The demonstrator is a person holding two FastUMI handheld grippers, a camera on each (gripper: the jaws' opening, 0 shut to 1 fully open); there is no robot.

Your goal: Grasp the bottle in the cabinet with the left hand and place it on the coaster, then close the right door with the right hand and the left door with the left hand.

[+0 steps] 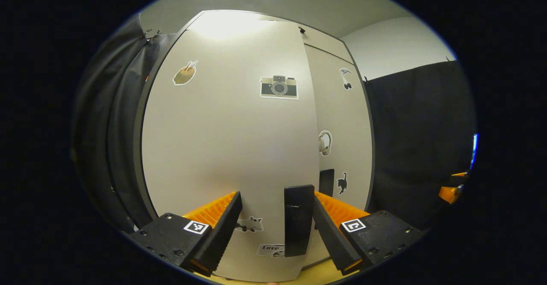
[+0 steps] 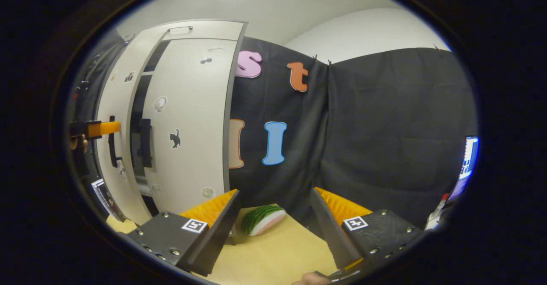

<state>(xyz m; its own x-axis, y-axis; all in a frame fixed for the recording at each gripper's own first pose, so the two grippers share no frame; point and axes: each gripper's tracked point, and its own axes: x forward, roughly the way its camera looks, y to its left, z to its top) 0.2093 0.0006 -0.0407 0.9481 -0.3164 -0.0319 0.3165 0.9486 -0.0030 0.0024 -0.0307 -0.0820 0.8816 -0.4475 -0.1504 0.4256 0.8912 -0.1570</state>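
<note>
Left gripper view: pale grey cabinet left door (image 1: 222,148), dotted with stickers, faces the left gripper (image 1: 275,216), whose jaws stand spread, the door's black bar handle (image 1: 298,221) between them. Right gripper view: right gripper (image 2: 273,221) jaws spread over the tan counter (image 2: 277,255); a dark gap separates both doors; right door (image 2: 192,127) nearly closed.

The right gripper (image 2: 273,229) is hovering open-jawed above the table (image 2: 277,255) near a watermelon slice (image 2: 261,219), while the left gripper (image 2: 96,128) is reaching at the cabinet's left door (image 2: 112,148).
</note>
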